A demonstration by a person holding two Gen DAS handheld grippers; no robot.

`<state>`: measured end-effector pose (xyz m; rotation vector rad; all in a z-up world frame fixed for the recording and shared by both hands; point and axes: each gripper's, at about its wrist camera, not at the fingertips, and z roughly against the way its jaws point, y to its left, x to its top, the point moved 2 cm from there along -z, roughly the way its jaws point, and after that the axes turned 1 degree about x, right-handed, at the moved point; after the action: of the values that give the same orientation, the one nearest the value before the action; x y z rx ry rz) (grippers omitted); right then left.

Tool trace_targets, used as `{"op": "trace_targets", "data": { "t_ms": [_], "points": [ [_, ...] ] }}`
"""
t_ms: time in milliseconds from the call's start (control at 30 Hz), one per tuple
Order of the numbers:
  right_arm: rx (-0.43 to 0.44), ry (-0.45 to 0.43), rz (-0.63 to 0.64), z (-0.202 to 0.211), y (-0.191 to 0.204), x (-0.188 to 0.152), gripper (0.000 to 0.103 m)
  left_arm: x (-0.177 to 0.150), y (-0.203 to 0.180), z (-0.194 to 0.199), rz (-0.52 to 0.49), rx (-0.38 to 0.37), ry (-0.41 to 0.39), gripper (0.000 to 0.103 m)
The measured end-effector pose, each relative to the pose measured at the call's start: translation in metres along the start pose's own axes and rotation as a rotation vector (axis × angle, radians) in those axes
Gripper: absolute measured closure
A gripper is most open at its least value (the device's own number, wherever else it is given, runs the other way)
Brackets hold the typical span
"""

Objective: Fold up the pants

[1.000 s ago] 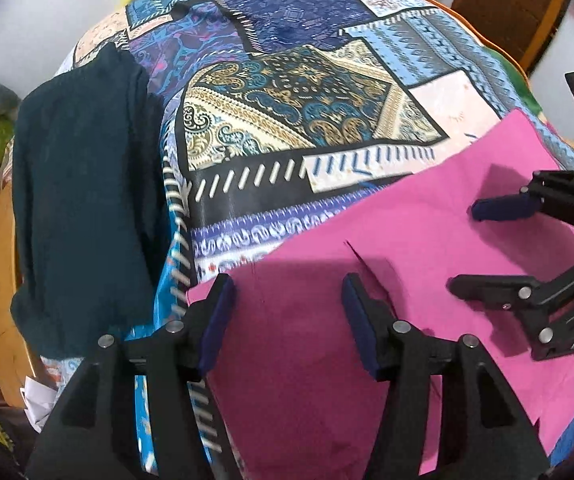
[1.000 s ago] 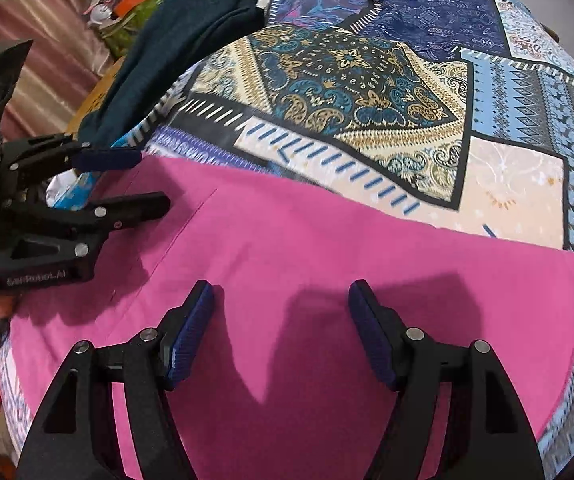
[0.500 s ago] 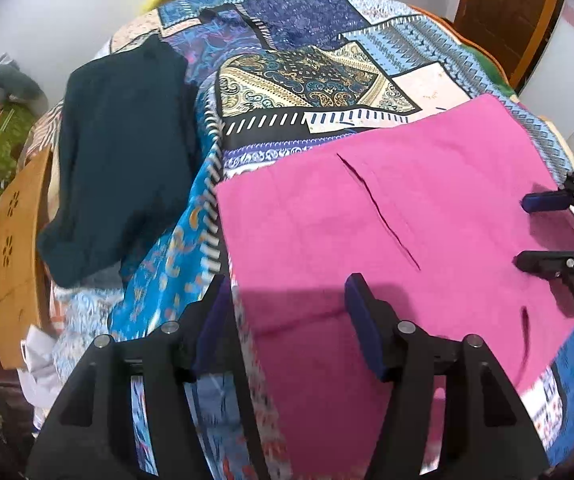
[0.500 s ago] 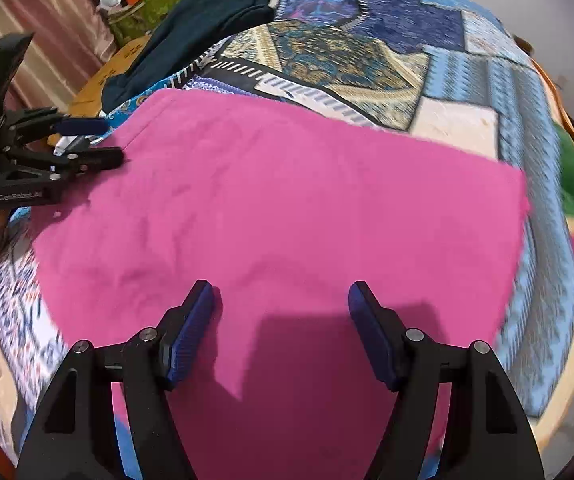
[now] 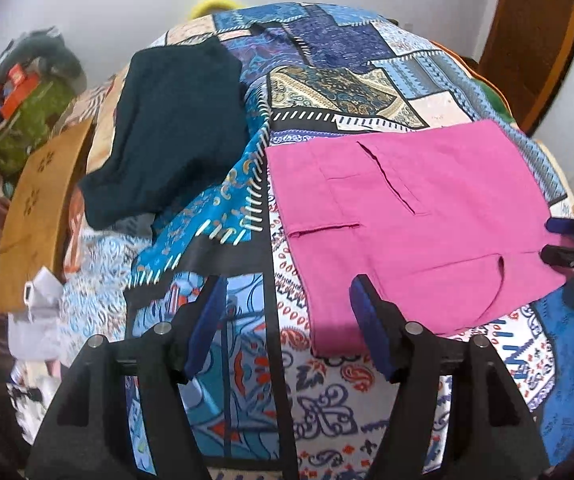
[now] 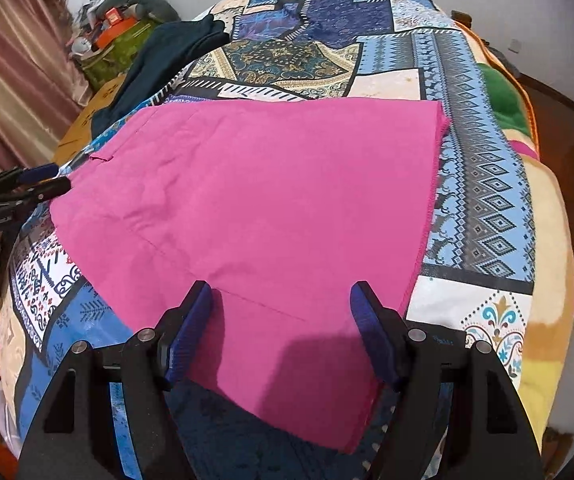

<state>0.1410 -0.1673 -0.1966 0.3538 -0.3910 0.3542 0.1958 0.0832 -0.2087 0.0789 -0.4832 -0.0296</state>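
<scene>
- Pink pants (image 6: 271,208) lying flat, folded into a rough rectangle of soft woven cloth on a patchwork quilt (image 6: 479,184) of blue, cream and gold prints; slit pockets (image 5: 391,178) and a curved seam on top in the left wrist view.
- Left gripper (image 5: 287,330) spread — jaws just been opening, nothing between the ribbed blue pads (image 5: 371,330), near the pants' near-left corner and clear of the cloth.
- Right gripper (image 6: 283,330) spread too, hovering over the near edge of the pants, pads not pressing the fabric.
- Dark teal garment (image 5: 171,128) — matte, crumpled — at the quilt's far left, well apart from the pants.
- Brown cardboard sheet (image 5: 35,216) beyond the left edge.
</scene>
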Motion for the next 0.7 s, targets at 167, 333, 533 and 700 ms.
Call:
{"op": "trace_targets", "data": {
  "t_ms": [167, 333, 533, 700],
  "points": [
    [0.004, -0.054, 0.028, 0.014, 0.016, 0.01, 0.035, 0.0, 0.01, 0.017, 0.119, -0.073, -0.004, 0.038],
    [0.024, -0.133, 0.089, 0.027, 0.041, 0.023, 0.033, -0.008, 0.01, 0.027, 0.231, -0.191, 0.014, 0.035],
    [0.03, -0.116, 0.138, 0.0, 0.06, 0.03, 0.031, -0.023, -0.012, 0.024, 0.213, -0.264, 0.066, 0.035],
    [0.035, -0.039, 0.155, -0.03, 0.062, 0.027, 0.031, -0.027, -0.019, 0.017, 0.236, -0.264, 0.081, 0.035]
  ]
}}
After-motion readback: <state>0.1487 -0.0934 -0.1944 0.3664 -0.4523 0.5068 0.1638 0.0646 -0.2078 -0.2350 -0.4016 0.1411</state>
